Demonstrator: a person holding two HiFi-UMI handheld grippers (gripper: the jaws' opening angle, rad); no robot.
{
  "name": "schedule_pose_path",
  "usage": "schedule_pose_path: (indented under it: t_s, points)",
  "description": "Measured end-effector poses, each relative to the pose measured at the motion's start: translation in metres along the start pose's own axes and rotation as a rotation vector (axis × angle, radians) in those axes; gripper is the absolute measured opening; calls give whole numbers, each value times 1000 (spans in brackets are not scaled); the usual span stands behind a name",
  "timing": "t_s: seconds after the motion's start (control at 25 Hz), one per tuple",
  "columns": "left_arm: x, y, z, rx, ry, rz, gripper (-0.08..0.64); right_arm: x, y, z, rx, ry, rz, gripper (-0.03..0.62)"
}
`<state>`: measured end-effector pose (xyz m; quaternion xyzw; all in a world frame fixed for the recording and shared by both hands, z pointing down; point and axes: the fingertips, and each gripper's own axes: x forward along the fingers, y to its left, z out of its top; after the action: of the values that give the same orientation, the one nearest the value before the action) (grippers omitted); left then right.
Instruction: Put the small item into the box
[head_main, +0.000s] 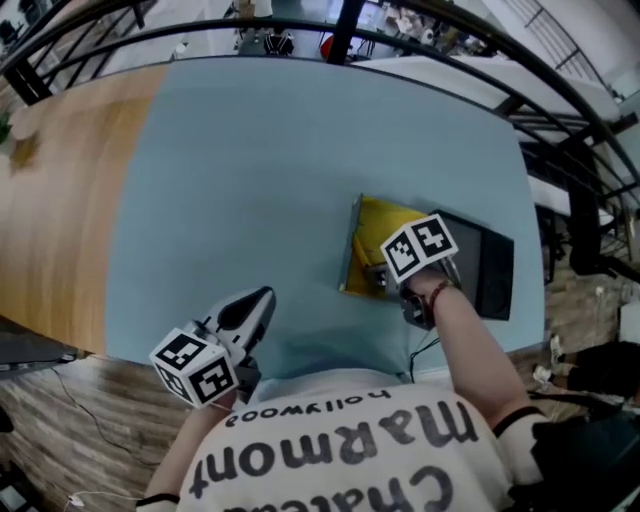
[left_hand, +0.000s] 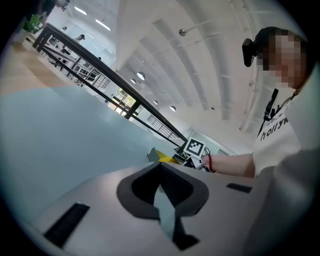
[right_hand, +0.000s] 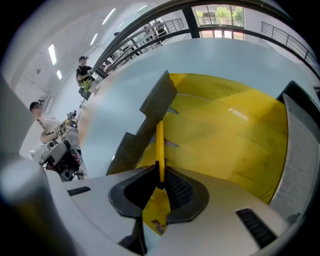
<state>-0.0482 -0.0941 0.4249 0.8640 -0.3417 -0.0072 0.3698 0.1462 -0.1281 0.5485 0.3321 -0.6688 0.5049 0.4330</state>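
Note:
An open box (head_main: 372, 222) with a yellow inside lies on the light blue table (head_main: 260, 170), right of the middle, and its dark lid (head_main: 488, 268) lies at its right. My right gripper (head_main: 392, 272) hangs over the near part of the box. In the right gripper view it (right_hand: 159, 172) is shut on a thin yellow item (right_hand: 159, 145), which shows edge-on and sticks out past the tips above the yellow box floor (right_hand: 230, 135). My left gripper (head_main: 258, 303) sits near the table's front edge, apart from the box. Its jaws (left_hand: 161, 170) meet with nothing between them.
A grey box wall (right_hand: 150, 112) rises left of the held item. A black cable (head_main: 424, 350) runs off the table's front edge. Wooden floor (head_main: 55, 200) lies left of the table, and black railings (head_main: 560, 90) curve round behind it. People stand far off at the left of the right gripper view.

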Motion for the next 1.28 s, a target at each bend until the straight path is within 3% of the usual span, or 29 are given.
schedule_pose_path:
  t_s: [0.2,0.32,0.84,1.04,1.16,1.28]
  points:
    - [3,-6,4,20,-18,3,2,-5,-1,-1,-140,-26,-143,75]
    - [5,-11,3,31,-11,-8,2,-2,-2,-1,-186,-4,-177,75]
    - [-20,-21,11,65,-85,63,2,1,1,7,-138,-65,-81,78]
    - [-28,-40,1,58,-133,131,2,-2,-2,5,-182,-67,-100,86]
    - [-39,-51,-1,52,-170,190,2,-3,2,6,-213,-59,-78,101]
    - [-48,-62,-7,52,-190,231,2,-5,10,9,-213,-74,-16,158]
